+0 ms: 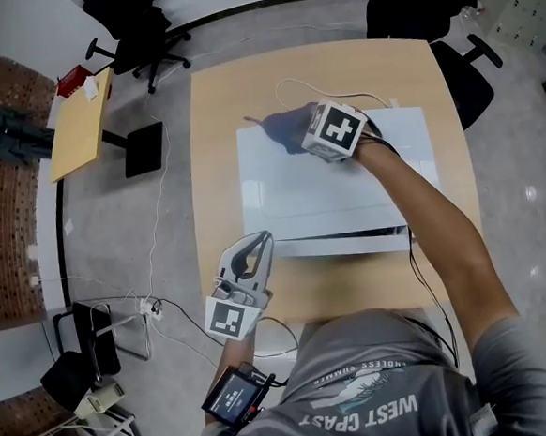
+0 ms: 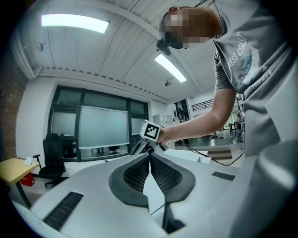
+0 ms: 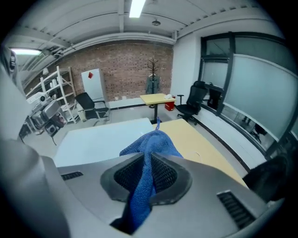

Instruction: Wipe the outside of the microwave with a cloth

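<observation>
A white microwave [image 1: 337, 193] stands on a wooden table [image 1: 218, 123]; the head view looks down on its flat top. My right gripper [image 1: 296, 131] reaches over the top's far left part and is shut on a blue cloth [image 1: 283, 127]. The cloth [image 3: 151, 144] bulges out between the pads and hangs over the white top [image 3: 98, 139]. My left gripper [image 1: 260, 241] hangs by the microwave's near left corner, shut with nothing in it. In the left gripper view the left gripper [image 2: 150, 157] points across the top toward the right gripper's marker cube [image 2: 151, 130].
A thin white cable [image 1: 291, 87] loops on the table behind the microwave. Black office chairs [image 1: 136, 35] stand beyond the table, another chair [image 1: 456, 29] at the far right. A small yellow table [image 1: 82, 124] is at the left, and cables with a power strip [image 1: 151, 308] lie on the floor.
</observation>
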`<state>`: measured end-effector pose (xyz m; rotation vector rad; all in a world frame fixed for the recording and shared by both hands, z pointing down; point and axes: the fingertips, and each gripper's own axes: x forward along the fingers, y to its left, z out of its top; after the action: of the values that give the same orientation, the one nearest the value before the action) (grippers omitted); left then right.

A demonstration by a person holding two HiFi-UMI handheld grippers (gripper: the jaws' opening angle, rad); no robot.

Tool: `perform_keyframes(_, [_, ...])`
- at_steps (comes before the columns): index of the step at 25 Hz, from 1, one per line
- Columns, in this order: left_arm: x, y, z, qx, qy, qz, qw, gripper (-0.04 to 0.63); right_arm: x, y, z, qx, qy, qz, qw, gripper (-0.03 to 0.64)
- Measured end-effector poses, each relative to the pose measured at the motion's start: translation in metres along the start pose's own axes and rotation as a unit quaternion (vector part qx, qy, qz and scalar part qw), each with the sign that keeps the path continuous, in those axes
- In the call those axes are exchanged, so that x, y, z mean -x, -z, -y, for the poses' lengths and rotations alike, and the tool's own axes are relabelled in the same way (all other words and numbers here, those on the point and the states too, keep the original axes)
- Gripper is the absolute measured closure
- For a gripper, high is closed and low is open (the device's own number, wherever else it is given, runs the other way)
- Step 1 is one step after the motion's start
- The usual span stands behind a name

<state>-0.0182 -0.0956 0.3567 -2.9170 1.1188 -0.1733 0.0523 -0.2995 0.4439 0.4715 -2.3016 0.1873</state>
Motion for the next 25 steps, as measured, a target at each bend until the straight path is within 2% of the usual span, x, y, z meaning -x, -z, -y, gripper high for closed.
perform_keyframes(3, [-0.013, -0.005, 0.006, 0.000, 0.014, 0.006, 0.9999, 0.569, 0.059, 0.069, 0.048, -0.063, 0.065, -0.014, 0.996, 0.563])
perform_keyframes(6, [-0.031, -0.013, 0.020, -0.007, 0.040, 0.007, 0.9992, 0.569, 0.130, 0.137, 0.083, -0.122, 0.131, -0.011, 0.984, 0.563])
perform_keyframes(8, [-0.042, -0.020, 0.029, -0.013, 0.053, 0.006, 0.9985, 0.569, 0.170, 0.173, 0.097, -0.179, 0.154, 0.021, 0.972, 0.563])
perform_keyframes(9, [-0.048, -0.022, 0.033, -0.017, 0.058, 0.005, 0.9981, 0.569, 0.186, 0.186, 0.102, -0.225, 0.150, 0.062, 0.961, 0.563])
perform_keyframes(10, [-0.054, -0.024, 0.037, -0.021, 0.063, 0.001, 0.9978, 0.569, 0.198, 0.194, 0.106, -0.282, 0.135, 0.122, 0.942, 0.563])
perform_keyframes(12, [-0.066, -0.028, 0.046, -0.029, 0.074, -0.008, 0.9968, 0.569, 0.217, 0.203, 0.108, -0.382, 0.086, 0.260, 0.883, 0.563])
perform_keyframes(13, [-0.073, -0.030, 0.051, -0.034, 0.079, -0.013, 0.9962, 0.569, 0.224, 0.205, 0.106, -0.409, 0.066, 0.320, 0.852, 0.563])
perform_keyframes(16, [-0.091, -0.033, 0.064, -0.048, 0.092, -0.029, 0.9942, 0.569, 0.243, 0.218, 0.085, -0.445, 0.023, 0.460, 0.768, 0.563])
perform_keyframes(18, [-0.103, -0.032, 0.073, -0.057, 0.096, -0.040, 0.9929, 0.569, 0.250, 0.237, 0.062, -0.465, -0.002, 0.516, 0.720, 0.563])
perform_keyframes(20, [-0.117, -0.031, 0.080, -0.064, 0.098, -0.050, 0.9918, 0.569, 0.250, 0.260, 0.033, -0.492, -0.029, 0.536, 0.686, 0.563])
perform_keyframes(21, [-0.123, -0.031, 0.083, -0.067, 0.099, -0.054, 0.9914, 0.569, 0.248, 0.272, 0.016, -0.510, -0.043, 0.535, 0.672, 0.563])
perform_keyframes(22, [-0.130, -0.031, 0.086, -0.069, 0.099, -0.057, 0.9911, 0.569, 0.244, 0.284, -0.002, -0.527, -0.058, 0.529, 0.662, 0.563])
perform_keyframes(25, [-0.152, -0.029, 0.097, -0.074, 0.101, -0.065, 0.9900, 0.569, 0.235, 0.310, -0.043, -0.557, -0.094, 0.515, 0.645, 0.563])
